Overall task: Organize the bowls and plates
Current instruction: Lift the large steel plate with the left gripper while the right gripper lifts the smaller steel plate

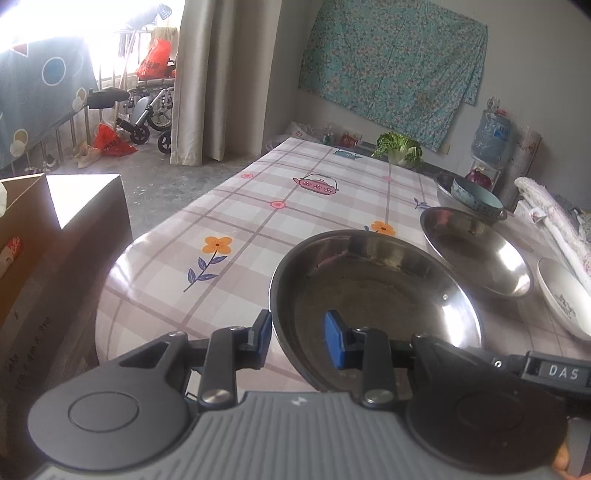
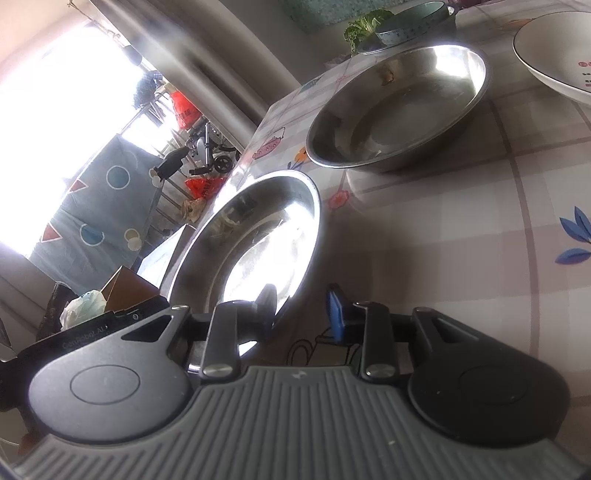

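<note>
A steel plate [image 1: 373, 295] lies on the checked tablecloth near the front edge. My left gripper [image 1: 297, 341] is open, with its jaws astride the plate's near rim, one pad outside and one inside. In the right wrist view the same steel plate [image 2: 258, 236] sits between the jaws of my open right gripper [image 2: 304, 308] at its rim. A second steel bowl [image 1: 476, 251] [image 2: 399, 107] stands behind it. A white plate [image 1: 565, 295] [image 2: 554, 48] lies to the right. A light-blue bowl [image 1: 476, 197] [image 2: 410, 26] rests in a steel basin at the back.
A cabbage [image 1: 399, 147] sits at the table's far end. A rolled white cloth [image 1: 554, 218] lies along the right. A cardboard box [image 1: 55, 258] stands left of the table. A water jug [image 1: 491, 134] and a wheelchair [image 1: 147, 110] are further off.
</note>
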